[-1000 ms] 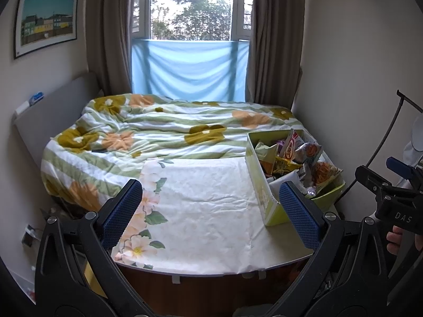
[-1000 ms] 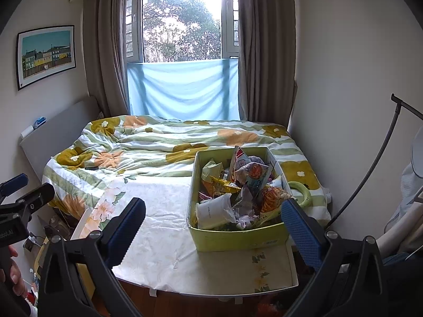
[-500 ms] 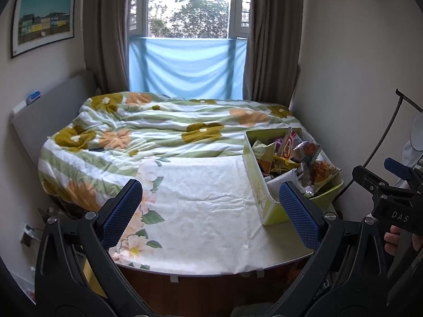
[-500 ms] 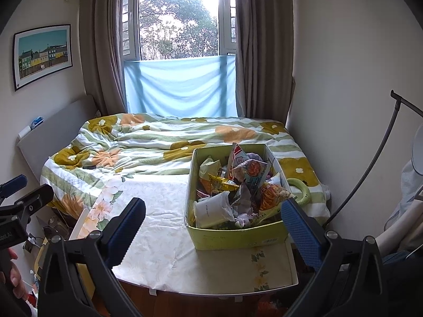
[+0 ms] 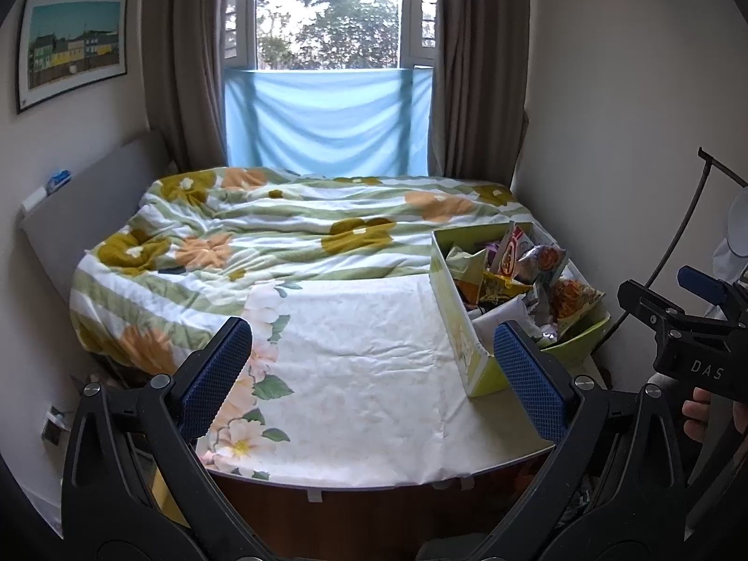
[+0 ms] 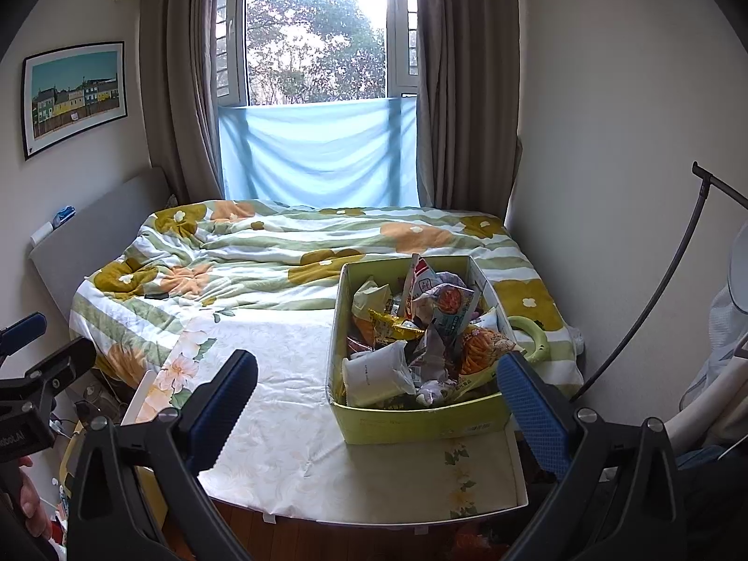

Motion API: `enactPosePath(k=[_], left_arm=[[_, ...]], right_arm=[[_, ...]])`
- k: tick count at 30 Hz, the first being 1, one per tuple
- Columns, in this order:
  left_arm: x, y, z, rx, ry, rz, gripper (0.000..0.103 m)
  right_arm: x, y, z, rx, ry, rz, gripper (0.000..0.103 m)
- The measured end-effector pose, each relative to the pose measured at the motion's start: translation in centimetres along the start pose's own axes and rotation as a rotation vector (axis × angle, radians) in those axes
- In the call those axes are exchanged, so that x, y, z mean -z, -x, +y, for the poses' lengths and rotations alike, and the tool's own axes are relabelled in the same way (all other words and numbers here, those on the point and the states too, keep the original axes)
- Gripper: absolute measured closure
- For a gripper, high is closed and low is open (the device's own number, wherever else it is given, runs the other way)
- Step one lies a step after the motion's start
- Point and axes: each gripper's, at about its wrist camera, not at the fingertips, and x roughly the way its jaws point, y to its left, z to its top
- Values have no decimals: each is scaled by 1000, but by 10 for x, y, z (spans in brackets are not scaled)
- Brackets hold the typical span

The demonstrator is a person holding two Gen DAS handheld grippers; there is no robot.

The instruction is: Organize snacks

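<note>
Hovering short of the table, the left gripper (image 5: 369, 376) and right gripper (image 6: 381, 409) both stand wide and empty. The green snack box (image 6: 420, 420), heaped with loose packets (image 6: 420, 327), sits near the table's right edge; a careless grab risks spilling packets.

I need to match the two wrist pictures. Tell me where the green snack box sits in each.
Left wrist: green snack box at right of centre, by the right fingertip.
Right wrist: box at lower centre-right, its full opening visible.
Shared landmark: blue window cloth.
</note>
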Motion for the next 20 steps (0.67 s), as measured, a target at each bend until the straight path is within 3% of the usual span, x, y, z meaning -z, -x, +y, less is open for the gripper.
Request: enactPosePath(k=[11, 20], left_arm=[[-1, 1, 1, -24, -19, -12, 1], [-2, -16, -13, 6, -33, 14, 1]], right_arm=[[-1, -1, 0, -2, -1, 1, 1], [0, -19, -7, -15, -15, 30, 1]])
